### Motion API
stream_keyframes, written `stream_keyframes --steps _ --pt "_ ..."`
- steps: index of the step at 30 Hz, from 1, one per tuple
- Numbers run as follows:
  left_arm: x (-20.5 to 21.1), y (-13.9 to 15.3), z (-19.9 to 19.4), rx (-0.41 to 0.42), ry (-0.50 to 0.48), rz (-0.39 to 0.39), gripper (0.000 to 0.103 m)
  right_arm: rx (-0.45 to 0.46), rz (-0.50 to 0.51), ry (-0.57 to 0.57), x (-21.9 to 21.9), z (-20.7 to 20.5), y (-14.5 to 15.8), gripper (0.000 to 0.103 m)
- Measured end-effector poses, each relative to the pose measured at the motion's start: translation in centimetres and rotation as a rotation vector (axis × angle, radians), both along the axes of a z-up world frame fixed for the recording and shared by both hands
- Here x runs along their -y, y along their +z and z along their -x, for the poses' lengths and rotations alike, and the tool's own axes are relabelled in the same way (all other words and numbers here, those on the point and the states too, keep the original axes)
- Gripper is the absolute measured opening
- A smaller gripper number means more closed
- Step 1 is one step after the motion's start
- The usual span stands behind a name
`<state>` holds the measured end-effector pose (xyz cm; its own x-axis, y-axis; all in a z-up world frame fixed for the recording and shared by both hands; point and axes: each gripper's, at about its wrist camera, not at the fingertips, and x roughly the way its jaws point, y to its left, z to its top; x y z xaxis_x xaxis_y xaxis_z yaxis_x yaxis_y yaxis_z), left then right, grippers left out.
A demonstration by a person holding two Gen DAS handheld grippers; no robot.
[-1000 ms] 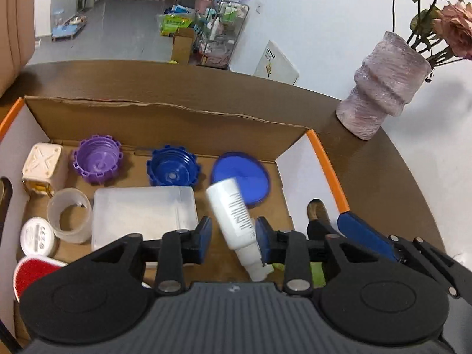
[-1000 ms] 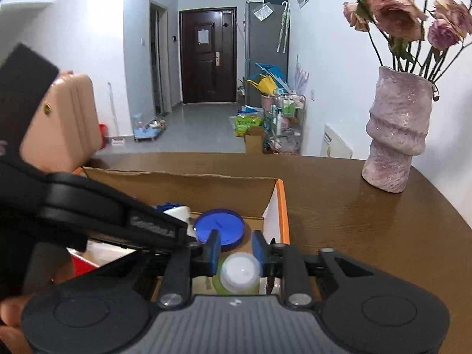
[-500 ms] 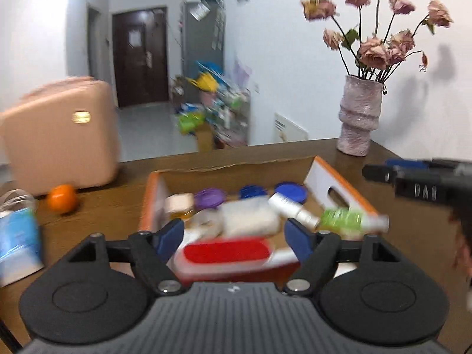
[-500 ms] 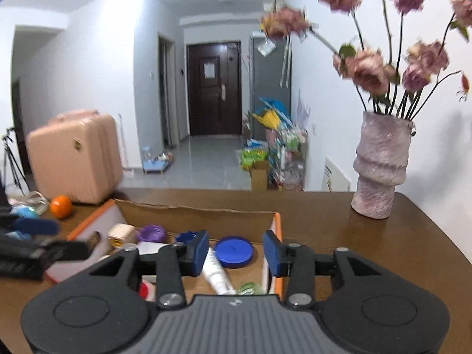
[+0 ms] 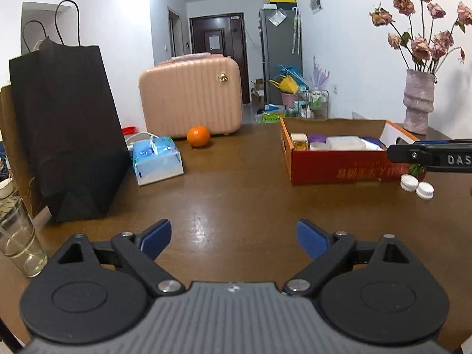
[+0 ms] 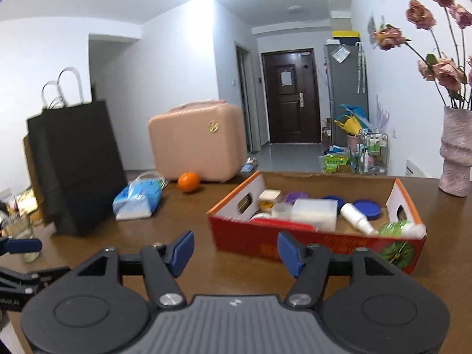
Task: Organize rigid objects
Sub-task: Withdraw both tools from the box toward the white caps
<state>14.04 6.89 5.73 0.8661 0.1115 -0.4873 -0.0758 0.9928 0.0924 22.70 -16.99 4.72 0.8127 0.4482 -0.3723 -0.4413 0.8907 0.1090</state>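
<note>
In the left wrist view, the left gripper (image 5: 234, 236) is seen with its jaws just opened wide and nothing between them, only bare table (image 5: 236, 194) ahead. The red cardboard box (image 5: 339, 168) is placed far and to the right of it, well apart, its long axis running left to right; two white caps (image 5: 417, 186) are left on the table just beside the box's near right corner, below the right gripper's arm (image 5: 430, 155) that is seen at the right edge. In the right wrist view, the right gripper (image 6: 236, 250) is shown with its jaws just opened partway and likewise empty. The box (image 6: 295, 240) is found directly ahead and slightly right, near the fingertips, with a white bottle (image 6: 355, 218), blue lid (image 6: 367, 209) and green bottle (image 6: 402, 228) lying inside. The caps are not shown in this view. By this layout the right hand is judged nearer to both box and caps, so the next pick is best reached from that side.
</note>
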Motion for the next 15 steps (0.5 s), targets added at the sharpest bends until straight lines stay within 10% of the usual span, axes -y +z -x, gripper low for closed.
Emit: stream_keyframes --steps 15 --pt "5.8 0.3 0.4 0.023 -0.128 -0.087 0.099 0.018 0.065 -0.159 6.9 4.2 -1.1 0.078"
